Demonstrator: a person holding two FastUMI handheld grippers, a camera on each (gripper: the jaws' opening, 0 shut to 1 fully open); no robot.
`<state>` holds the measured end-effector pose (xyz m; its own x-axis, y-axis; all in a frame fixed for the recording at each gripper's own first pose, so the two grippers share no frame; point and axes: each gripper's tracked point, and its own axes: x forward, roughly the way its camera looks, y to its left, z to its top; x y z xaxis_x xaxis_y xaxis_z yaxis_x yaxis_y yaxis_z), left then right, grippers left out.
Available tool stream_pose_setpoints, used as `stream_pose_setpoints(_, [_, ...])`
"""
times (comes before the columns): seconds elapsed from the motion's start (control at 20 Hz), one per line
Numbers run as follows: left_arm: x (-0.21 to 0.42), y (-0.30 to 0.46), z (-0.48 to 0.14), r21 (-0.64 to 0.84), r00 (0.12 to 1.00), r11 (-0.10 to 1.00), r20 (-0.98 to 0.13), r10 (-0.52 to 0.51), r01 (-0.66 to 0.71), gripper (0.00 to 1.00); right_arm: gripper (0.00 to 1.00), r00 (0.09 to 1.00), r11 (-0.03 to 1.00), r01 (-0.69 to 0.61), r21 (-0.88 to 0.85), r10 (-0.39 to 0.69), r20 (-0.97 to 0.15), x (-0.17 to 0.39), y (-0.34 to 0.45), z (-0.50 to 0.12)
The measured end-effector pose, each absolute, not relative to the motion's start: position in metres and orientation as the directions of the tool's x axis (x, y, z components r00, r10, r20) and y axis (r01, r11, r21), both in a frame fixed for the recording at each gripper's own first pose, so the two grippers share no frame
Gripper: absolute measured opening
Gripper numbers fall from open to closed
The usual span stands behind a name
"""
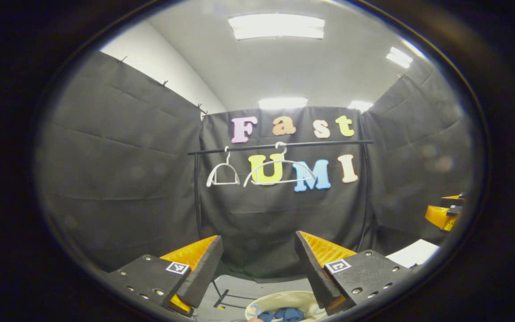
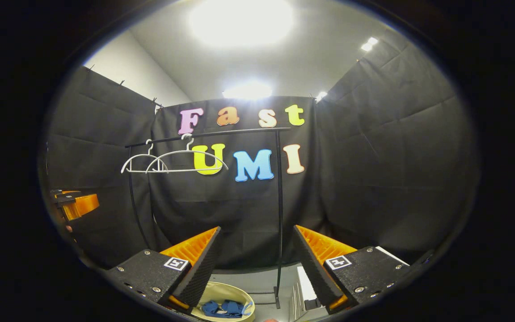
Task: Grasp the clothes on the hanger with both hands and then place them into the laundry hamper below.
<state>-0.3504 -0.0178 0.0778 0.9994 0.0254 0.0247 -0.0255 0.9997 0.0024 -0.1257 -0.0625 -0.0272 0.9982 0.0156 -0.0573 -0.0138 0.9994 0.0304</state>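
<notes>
Left gripper (image 1: 257, 264): fingers spread wide with nothing between them, held level and facing the rack; its orange body also shows at the left edge of the right gripper view (image 2: 76, 203).
Right gripper (image 2: 255, 261): fingers spread wide, nothing between them, also facing the rack; seen at the right edge of the left gripper view (image 1: 445, 212).
Rack (image 1: 280, 145): a thin black rail on black uprights, standing in front of the booth's back wall.
Hangers: two white ones hook over the rail, a small one (image 1: 223, 175) to the left and a wider one (image 1: 280, 172) beside it; both hang bare. In the right gripper view the two overlap.
Clothes (image 2: 224, 308): a crumpled blue garment lies inside the hamper, low on the floor in front of the rack.
Hamper (image 2: 219, 290): round, cream-coloured, open at the top, below and between the fingers in both views; its rim is partly hidden by the left finger in the right gripper view.
Floor (image 1: 262, 286): grey, with the foot of the rack standing on it near the hamper.
</notes>
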Motion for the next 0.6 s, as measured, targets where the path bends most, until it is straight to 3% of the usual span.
stream_pose_setpoints(0.6, [-0.3464, -0.0135, 0.0841, 0.027, 0.999, 0.999, 0.041, 0.033, -0.035, 0.94, 0.96, 0.998, 0.999, -0.023, 0.029, 0.024, -0.06, -0.1182, -0.0593, -0.0303])
